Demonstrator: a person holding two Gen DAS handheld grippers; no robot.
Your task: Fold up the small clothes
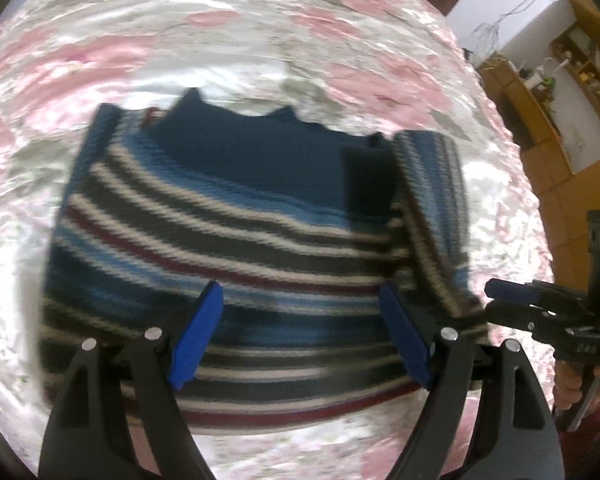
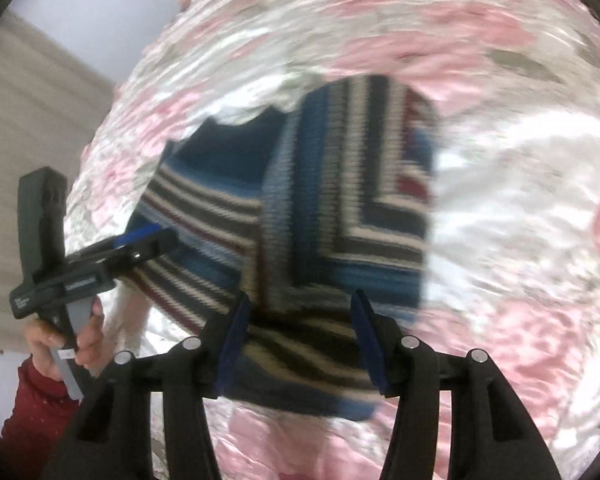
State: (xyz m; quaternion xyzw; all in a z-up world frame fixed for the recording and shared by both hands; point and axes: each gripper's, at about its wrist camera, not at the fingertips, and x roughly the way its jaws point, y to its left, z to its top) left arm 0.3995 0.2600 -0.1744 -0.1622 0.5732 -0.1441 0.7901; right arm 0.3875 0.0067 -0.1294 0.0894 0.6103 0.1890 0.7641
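Striped sweater [image 1: 228, 248] lies on the bed [image 1: 220, 40], directly ahead of both spread, empty tools, left tool [image 1: 300, 336] over its body, right tool [image 2: 300, 340] over the folded sleeve side.

Ribbed knit sweater [image 1: 236, 248] on glossy satin bedspread [image 1: 260, 40]

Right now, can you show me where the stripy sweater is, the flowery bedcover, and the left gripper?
stripy sweater [image 1: 228, 240], left wrist view, on the striped front.
flowery bedcover [image 2: 520, 200], right wrist view, on a bare shiny patch right of the sweater.
left gripper [image 1: 296, 332], left wrist view, midway between its blue fingertips, open above the sweater.
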